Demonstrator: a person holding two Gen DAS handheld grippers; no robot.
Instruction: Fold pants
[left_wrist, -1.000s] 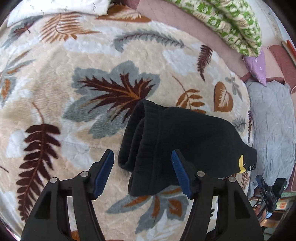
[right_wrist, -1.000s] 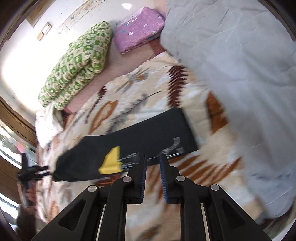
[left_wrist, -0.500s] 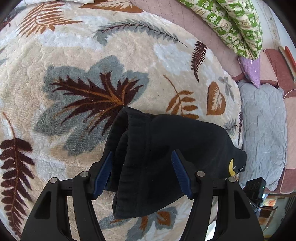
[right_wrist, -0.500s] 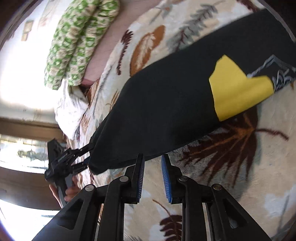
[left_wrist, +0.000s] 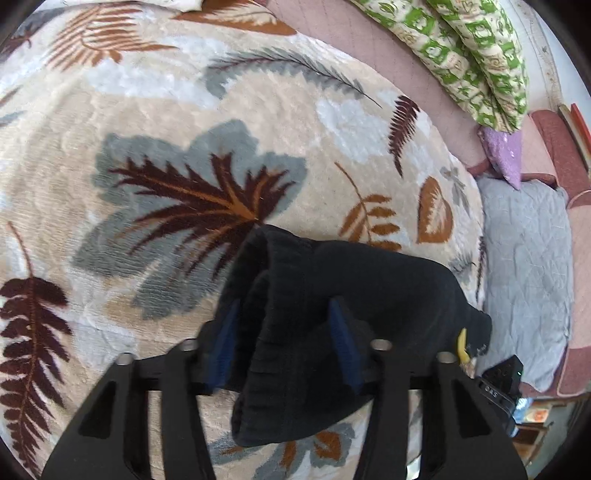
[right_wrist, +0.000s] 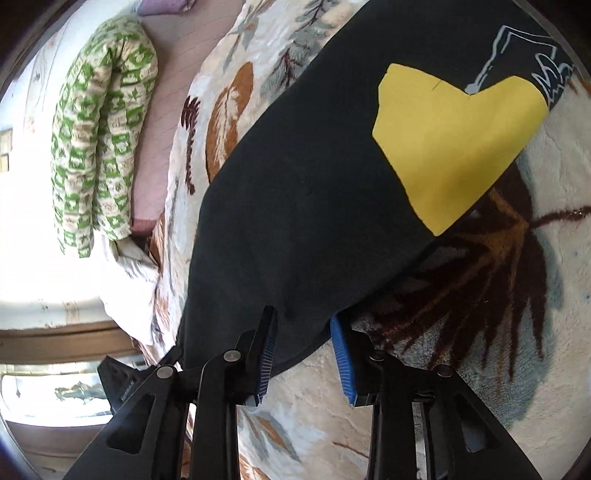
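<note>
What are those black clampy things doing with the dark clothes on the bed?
A person is folding a pair of black pants with a yellow patch on a cream fleece blanket with leaf prints. The left gripper is open, its blue-padded fingers set around the ribbed cuff end. The right gripper is open too, with the pants' edge between its fingers near the other end. Neither has clamped yet, and the pants lie long across the blanket.
</note>
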